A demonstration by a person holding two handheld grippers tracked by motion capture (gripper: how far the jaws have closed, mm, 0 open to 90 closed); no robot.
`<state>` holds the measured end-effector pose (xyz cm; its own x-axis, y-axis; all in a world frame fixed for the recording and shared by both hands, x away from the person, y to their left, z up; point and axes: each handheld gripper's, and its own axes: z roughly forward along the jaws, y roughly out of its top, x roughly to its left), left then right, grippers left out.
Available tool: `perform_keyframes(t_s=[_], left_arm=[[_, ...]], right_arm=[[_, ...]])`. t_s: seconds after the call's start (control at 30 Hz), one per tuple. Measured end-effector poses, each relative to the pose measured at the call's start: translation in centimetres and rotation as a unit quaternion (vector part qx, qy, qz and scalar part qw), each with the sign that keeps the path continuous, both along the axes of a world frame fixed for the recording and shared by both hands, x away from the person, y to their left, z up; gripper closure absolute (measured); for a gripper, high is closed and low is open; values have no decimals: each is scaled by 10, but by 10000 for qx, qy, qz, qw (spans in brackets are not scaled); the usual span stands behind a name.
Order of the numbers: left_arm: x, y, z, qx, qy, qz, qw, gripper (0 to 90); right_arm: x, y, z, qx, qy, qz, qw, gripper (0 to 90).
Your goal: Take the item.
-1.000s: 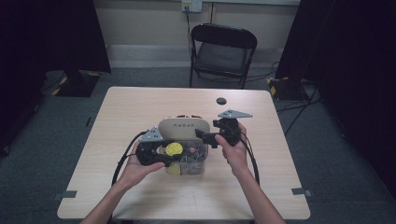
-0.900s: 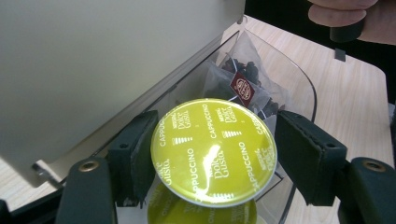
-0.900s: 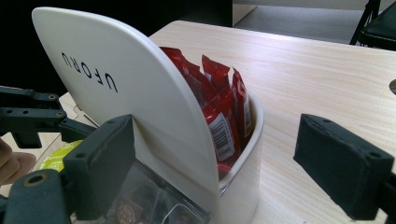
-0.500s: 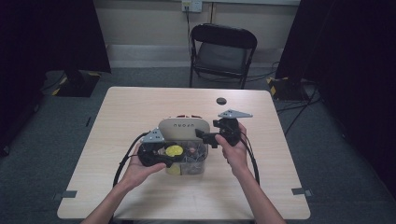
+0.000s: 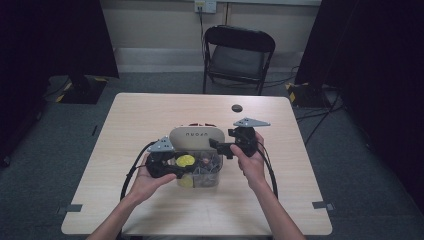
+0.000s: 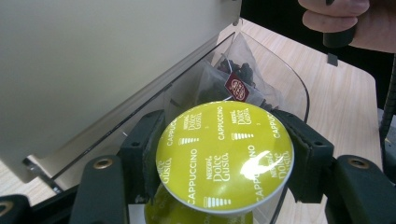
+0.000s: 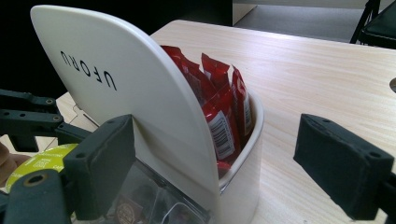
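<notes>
A yellow-green coffee capsule [image 6: 224, 154] printed "Cappuccino" sits between the pads [image 6: 144, 154] of my left gripper [image 5: 182, 167], which is shut on it. It is held over the clear front bin [image 5: 202, 172] of a white organiser. The organiser's curved white lid [image 7: 121, 79] stands raised. My right gripper [image 7: 222, 165] is open, with its jaws astride the lid's edge and the rear compartment of red sachets [image 7: 224, 107]. Its left pad [image 7: 102, 163] is against the lid and the right pad stands well clear. The capsule [image 7: 32, 165] also shows at the far left of the right gripper view.
Dark tea sachets [image 6: 236, 84] lie in the clear bin behind the capsule. A small black round object [image 5: 236, 108] rests on the table [image 5: 150, 115] beyond the organiser. A black folding chair [image 5: 239, 55] stands past the far edge.
The left jaws have drawn in onto the yellow capsule. Both hands stay where they were, and the lid has not moved.
</notes>
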<state>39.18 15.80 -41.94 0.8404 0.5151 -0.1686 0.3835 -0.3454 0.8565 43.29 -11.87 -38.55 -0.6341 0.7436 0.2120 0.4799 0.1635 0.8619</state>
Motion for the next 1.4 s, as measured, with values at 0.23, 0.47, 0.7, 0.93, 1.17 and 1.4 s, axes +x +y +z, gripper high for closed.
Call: perform_keyframes(t_s=[0.23, 0.47, 0.7, 0.93, 1.17, 1.4], left_arm=[[-2, 2, 3, -95, -24, -19, 10000, 385], [-5, 6, 9, -106, -77, -47, 9999, 385], [-6, 10, 12, -240, -66, -14, 9997, 385], [-7, 19, 17, -314, -91, 61, 9994, 385], [-5, 30, 21, -334, -124, 165, 9992, 385], [-7, 40, 23, -374, -140, 223, 9990, 385]], right_arm=[[0, 0, 0, -3, -3, 4, 10000, 119], [0, 0, 0, -7, -9, 0, 10000, 119], [0, 0, 0, -8, -1, -3, 10000, 118], [0, 0, 0, -2, -1, -4, 10000, 118], [0, 0, 1, 12, -22, -5, 10000, 119], [-1, -1, 2, 30, -23, -38, 10000, 126]])
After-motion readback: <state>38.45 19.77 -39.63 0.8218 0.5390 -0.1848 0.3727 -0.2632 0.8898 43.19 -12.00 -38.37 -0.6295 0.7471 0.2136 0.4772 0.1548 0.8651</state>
